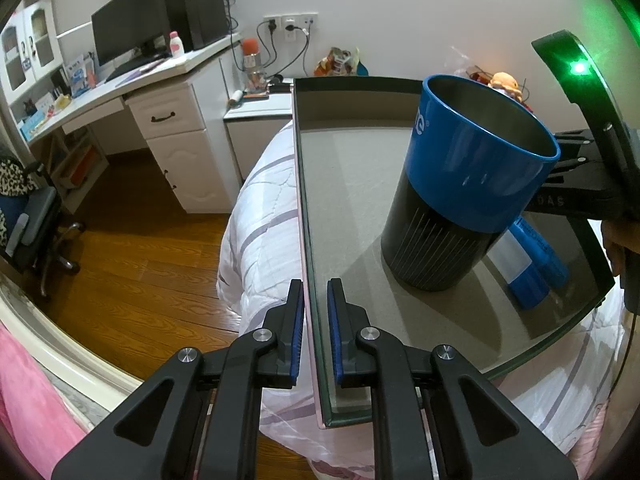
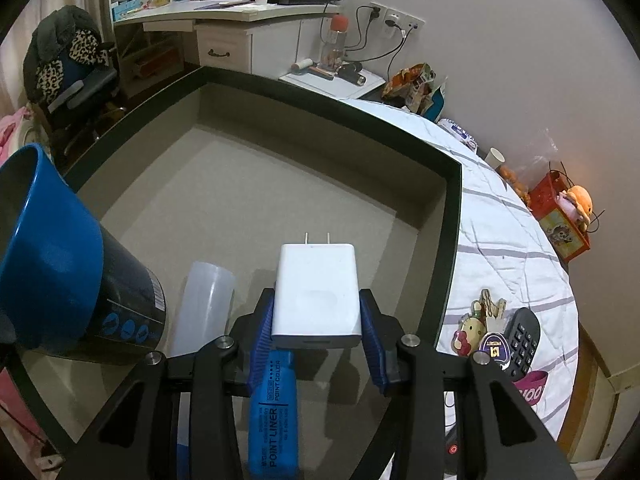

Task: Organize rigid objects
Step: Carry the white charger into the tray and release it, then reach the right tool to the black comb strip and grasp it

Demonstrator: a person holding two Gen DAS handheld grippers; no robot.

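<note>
While right gripper (image 2: 318, 320) fingers are pinching charger (image 2: 316, 294) above tray (image 2: 452, 216), heading into placement; left gripper (image 1: 316, 320) straddling tray rim, fingers slightly spread. Needing lowering beside cup (image 2: 60, 256).

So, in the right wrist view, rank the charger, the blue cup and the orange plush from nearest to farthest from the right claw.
1. Charger: held in the right claw, over the tray.
2. Blue cup: left, in the tray.
3. Orange plush: far right, on the bed by the wall.
</note>
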